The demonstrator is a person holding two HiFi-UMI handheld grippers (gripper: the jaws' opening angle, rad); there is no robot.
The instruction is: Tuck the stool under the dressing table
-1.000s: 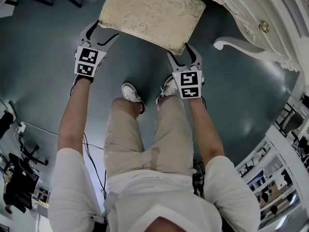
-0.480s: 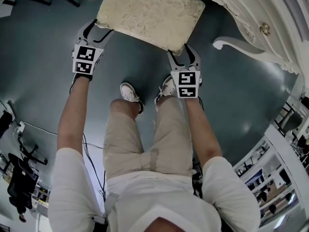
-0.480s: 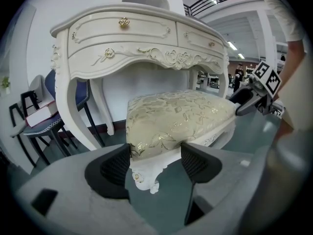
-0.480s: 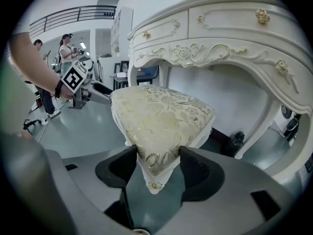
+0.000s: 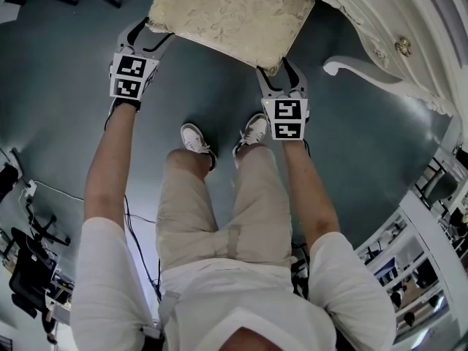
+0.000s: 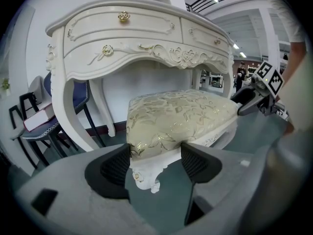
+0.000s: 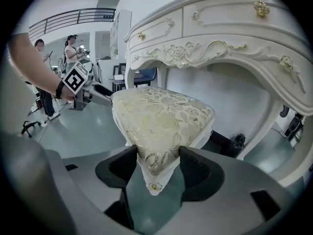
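Note:
The stool has a cream cushion with a gold leaf pattern and white carved legs. It stands on the grey floor, its far side under the white carved dressing table. My left gripper is shut on the stool's near left corner. In the left gripper view both pads press the cushion at that gripper, below the dressing table. My right gripper is shut on the near right corner. In the right gripper view the cushion's corner sits between that gripper's pads.
The person's white shoes stand just behind the stool. A dark chair with a book on its seat stands left of the dressing table. A dark object lies on the floor under the table. People stand in the background.
The stool has slid a little toward the dressing table. Both grippers have moved with it, the left one more.

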